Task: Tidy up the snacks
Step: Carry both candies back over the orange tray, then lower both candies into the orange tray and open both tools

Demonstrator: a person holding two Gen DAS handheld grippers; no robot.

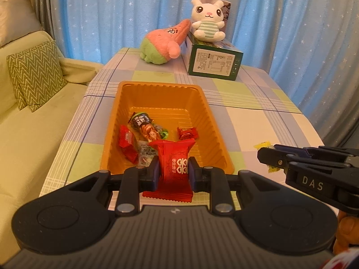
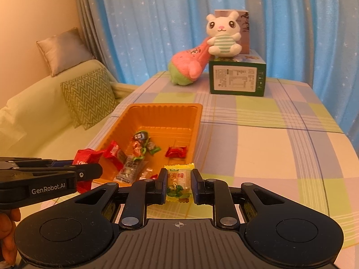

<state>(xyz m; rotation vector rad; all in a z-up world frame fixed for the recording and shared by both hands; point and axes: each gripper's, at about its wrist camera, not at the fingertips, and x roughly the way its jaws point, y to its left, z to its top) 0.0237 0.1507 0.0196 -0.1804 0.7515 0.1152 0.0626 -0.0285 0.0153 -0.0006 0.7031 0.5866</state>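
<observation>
Your left claw (image 1: 174, 171) pinches a red foil snack packet (image 1: 174, 165) at the near rim of the orange plastic tray (image 1: 215, 121); your right claw (image 2: 179, 185) pinches a yellow-green candy wrapper (image 2: 179, 181) over the checked table (image 2: 269, 145). Several snacks already lie in the tray; judging by this, these two remain to drop

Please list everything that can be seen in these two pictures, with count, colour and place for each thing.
Tray: 1, orange, on table.
Snacks in tray: several, mostly red, near end.
Red packet: 1, in left hand-held gripper.
Yellow candy: 1, in right hand-held gripper.
Rabbit plush: 1, white, on green box.
Green box: 1, far end.
Pink plush: 1, pink-green, leaning on box.
Tablecloth: 1, checked.
Sofa with cushions: left.
Curtain: blue, behind.
Left hand-held gripper: black, shut.
Right hand-held gripper: black, shut.
</observation>
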